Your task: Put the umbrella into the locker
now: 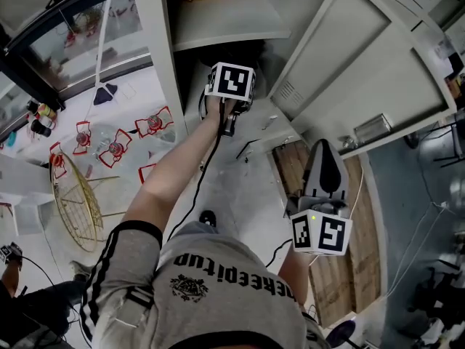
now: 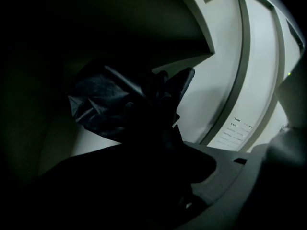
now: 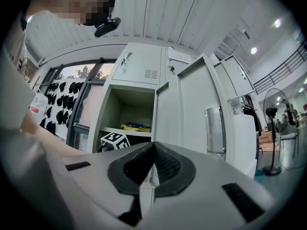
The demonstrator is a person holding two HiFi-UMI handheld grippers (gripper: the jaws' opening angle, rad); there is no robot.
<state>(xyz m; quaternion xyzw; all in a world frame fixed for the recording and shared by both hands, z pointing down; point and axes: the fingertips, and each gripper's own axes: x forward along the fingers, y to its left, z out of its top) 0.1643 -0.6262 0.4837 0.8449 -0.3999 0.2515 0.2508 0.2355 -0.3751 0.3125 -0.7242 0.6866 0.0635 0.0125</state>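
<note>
The umbrella (image 2: 108,104) is folded into a dark, crumpled bundle and sits inside the lower compartment of the locker (image 1: 166,64), just under its shelf (image 1: 225,24). It is carried there because that open bay is where it has to end up. Its long axis seems to run away from the left gripper (image 2: 160,150) and deeper into the bay, with the fabric end leading towards the back wall. The dim view makes the exact tilt hard to judge.

The left jaws stand wide around the near end of the bundle and appear to grip it. A wide hold suits a bulky, soft thing. The person's arm reaches forward and down so the umbrella goes in end first and clears the frame.

The door (image 1: 363,71) is swung fully aside and leaves the opening free. The right gripper (image 3: 152,150) waits outside, well apart from the locker. Its jaws are pressed together on nothing, so it plays no part in this step.
</note>
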